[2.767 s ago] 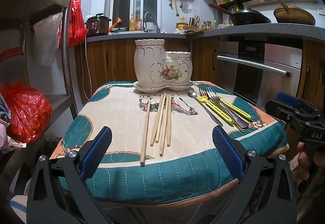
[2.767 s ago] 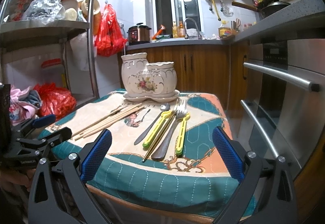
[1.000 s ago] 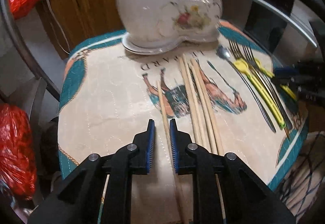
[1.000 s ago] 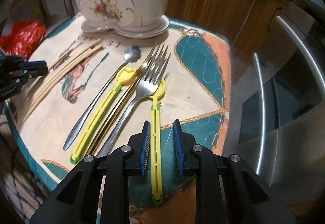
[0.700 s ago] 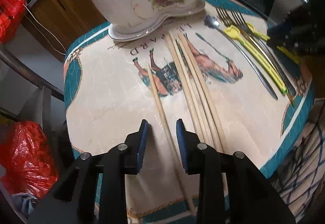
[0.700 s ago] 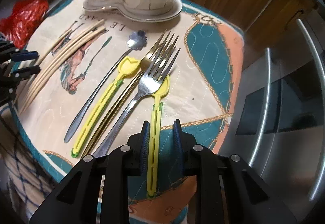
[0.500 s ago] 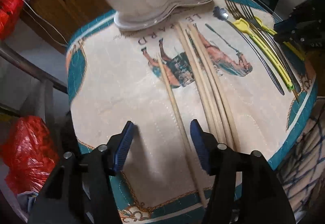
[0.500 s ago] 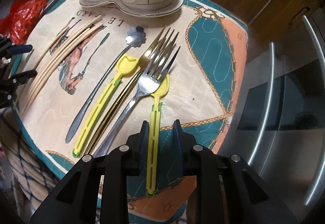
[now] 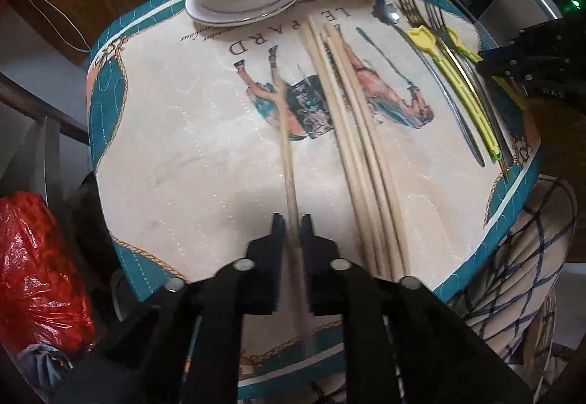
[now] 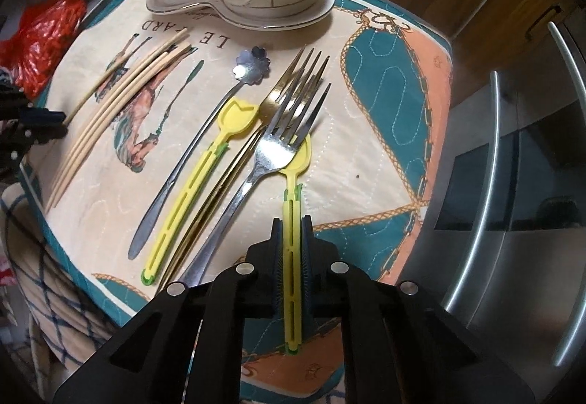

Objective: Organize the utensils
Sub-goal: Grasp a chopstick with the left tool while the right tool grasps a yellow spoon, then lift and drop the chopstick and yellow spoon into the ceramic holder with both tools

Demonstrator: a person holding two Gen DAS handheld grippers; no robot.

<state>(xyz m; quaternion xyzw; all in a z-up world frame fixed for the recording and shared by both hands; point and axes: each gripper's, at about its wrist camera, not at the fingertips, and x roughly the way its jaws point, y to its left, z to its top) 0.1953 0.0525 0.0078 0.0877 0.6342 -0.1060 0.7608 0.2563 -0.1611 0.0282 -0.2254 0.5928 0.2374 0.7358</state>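
Both tools point steeply down at the cloth-covered bench (image 9: pixel 175 133). The left tool (image 9: pixel 292 221) is clenched on a lone wooden chopstick (image 9: pixel 285 144) lying apart from its bundle. The right tool (image 10: pixel 292 224), jaws closing, grips a yellow plastic spoon (image 10: pixel 293 191) by its handle.

My left gripper (image 9: pixel 292 223) and right gripper (image 10: pixel 292 226) were matte black plastic, with round silver screw heads on the knuckles and ribbed blue pads (image 10: pixel 277 250) lining the fingers.
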